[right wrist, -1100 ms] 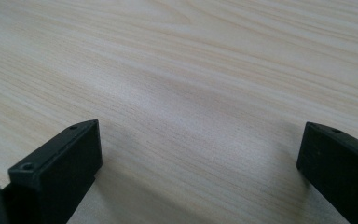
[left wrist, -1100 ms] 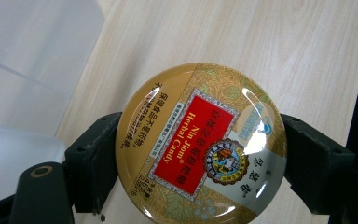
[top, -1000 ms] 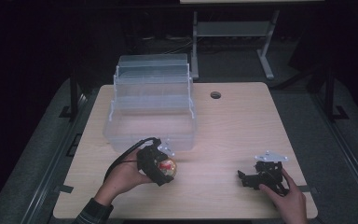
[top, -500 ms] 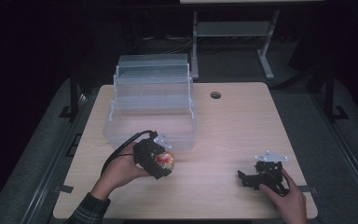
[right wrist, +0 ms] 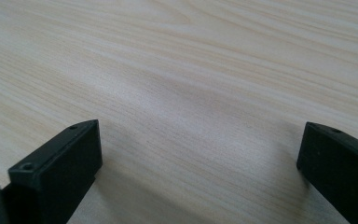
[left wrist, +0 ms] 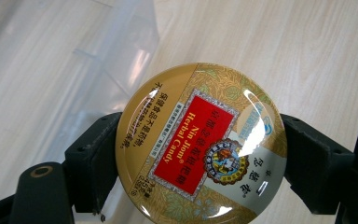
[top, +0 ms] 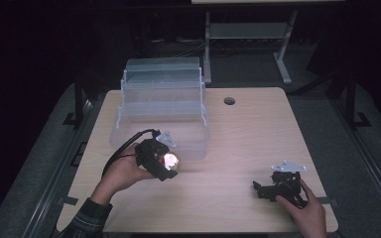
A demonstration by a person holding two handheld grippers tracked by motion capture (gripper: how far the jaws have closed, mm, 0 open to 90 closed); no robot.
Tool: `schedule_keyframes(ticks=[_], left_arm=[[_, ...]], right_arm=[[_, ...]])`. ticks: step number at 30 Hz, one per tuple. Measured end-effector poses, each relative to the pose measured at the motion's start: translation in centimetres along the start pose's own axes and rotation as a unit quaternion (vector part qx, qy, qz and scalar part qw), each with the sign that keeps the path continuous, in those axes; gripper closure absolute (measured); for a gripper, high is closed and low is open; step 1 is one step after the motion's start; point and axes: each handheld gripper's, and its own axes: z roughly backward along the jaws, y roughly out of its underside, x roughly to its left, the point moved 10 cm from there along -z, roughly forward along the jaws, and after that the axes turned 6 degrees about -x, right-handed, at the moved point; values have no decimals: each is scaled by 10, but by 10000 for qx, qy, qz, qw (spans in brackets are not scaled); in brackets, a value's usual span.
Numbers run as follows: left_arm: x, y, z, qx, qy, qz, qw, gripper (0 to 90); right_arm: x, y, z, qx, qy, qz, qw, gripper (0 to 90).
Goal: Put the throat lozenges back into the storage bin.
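While the tin is held: bin lies just beyond it.
Left gripper: jaws clamped on candy tin, just before the clear bin.
Right gripper: jaws wide apart, nothing held, resting on table, well apart from bin.
Nearer hand: left.

a clear plastic storage box stands on the pale wooden table, near the far left corner, its stepped tiers folded open toward the far edge and its low front wall facing the near edge. a small round cable hole sits close to the far edge, about midway along it. beyond the table, on the dark floor, stands a grey metal frame with a low crossbar.
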Motion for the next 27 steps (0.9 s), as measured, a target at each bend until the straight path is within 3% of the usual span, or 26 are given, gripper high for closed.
schedule_keyframes(ticks=[17,27], left_arm=[[33,2,20,48,-337,189,9992,194],[51,8,28,24,-486,422,9979,194]], right_arm=[[0,0,0,-8,10,-8,10000,0],[0,0,0,4,4,-6,10000,0]])
